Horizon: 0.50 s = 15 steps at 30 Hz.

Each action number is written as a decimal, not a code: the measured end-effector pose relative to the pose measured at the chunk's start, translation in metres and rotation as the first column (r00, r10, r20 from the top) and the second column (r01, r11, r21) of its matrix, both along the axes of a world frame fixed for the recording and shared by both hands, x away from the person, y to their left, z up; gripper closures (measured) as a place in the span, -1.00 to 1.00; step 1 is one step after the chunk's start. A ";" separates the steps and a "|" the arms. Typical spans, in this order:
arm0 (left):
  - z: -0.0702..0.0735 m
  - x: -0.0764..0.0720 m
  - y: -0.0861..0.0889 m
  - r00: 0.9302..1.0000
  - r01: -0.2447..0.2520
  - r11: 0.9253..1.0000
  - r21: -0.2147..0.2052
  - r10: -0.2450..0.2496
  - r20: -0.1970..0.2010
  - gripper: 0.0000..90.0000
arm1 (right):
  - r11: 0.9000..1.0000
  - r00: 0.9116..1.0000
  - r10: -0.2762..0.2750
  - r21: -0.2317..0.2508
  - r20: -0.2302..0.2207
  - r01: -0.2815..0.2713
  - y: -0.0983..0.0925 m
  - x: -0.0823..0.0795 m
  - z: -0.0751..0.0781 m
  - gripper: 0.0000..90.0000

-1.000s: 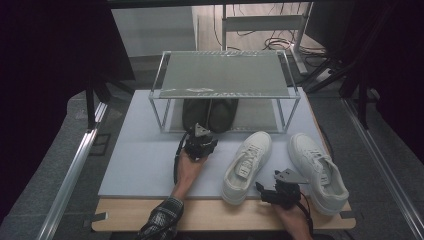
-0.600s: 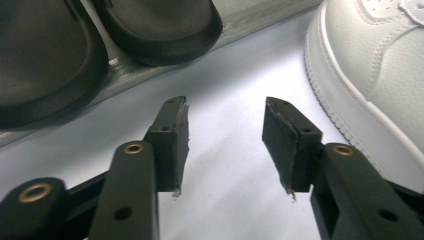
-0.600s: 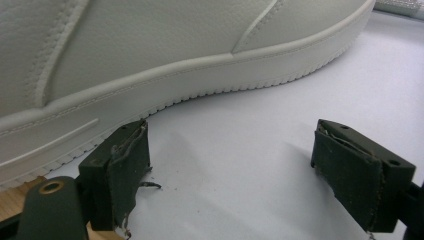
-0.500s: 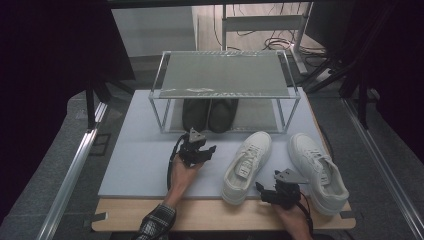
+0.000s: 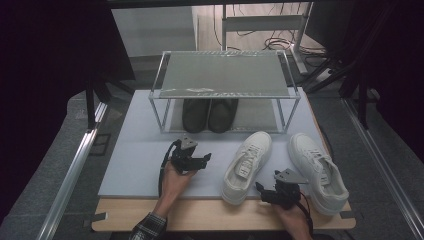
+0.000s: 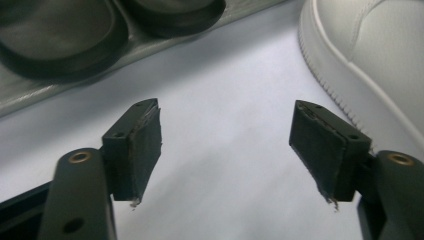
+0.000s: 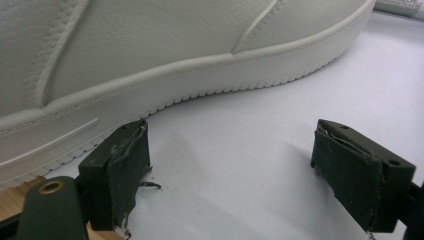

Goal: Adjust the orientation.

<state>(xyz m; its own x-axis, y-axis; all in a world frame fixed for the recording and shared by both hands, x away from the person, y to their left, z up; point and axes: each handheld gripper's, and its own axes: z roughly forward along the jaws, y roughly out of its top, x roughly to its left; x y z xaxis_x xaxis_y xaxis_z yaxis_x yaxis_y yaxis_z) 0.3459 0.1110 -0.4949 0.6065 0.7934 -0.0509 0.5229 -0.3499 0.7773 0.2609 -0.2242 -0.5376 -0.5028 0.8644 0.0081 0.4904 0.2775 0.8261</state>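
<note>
A: Looking down from the high view, where did the next shoe lie from each hand-held gripper?

B: The left hand-held gripper (image 5: 192, 161) sat lower left of centre on the pale mat (image 5: 135, 160), and its jaws had just been opening, with nothing between them (bare mat showed in the gap in the left gripper view). The nearer white shoe (image 5: 248, 166) lay just to its right in the frame, toe toward the rack, heel toward the bottom edge.

A: So its long axis ran up and down the picture?

B: Roughly, leaning a little to the upper right. The right hand-held gripper (image 5: 272, 192) rested at that shoe's heel end, jaws apart and empty. The other white shoe (image 5: 317, 170) was beside it to the right.

A: Which hand was nearer?

B: The right one, I judged, close by the heel; the left faced the shoe's side, a short gap away. The dark shoes (image 5: 209, 114) stood on the lower level of the shoe rack (image 5: 225, 92), in the upper middle of the frame.
</note>
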 end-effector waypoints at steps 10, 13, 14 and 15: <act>-0.001 -0.020 0.016 1.000 0.001 1.000 -0.003 -0.001 0.006 -0.66 | 1.000 1.000 -0.001 0.000 0.000 0.001 0.000 0.000 0.000 -0.65; -0.002 -0.025 0.019 1.000 0.003 1.000 -0.007 -0.003 0.007 -0.69 | 1.000 1.000 -0.001 -0.001 0.000 0.001 0.000 0.000 0.000 -0.65; -0.003 -0.026 0.020 1.000 0.004 1.000 -0.009 -0.004 0.007 -0.69 | 1.000 1.000 -0.001 -0.001 0.000 0.001 0.000 0.000 0.000 -0.65; -0.004 -0.028 0.022 1.000 0.005 1.000 -0.008 -0.005 0.007 -0.70 | 1.000 1.000 -0.001 -0.001 0.000 0.001 0.000 0.000 0.000 -0.65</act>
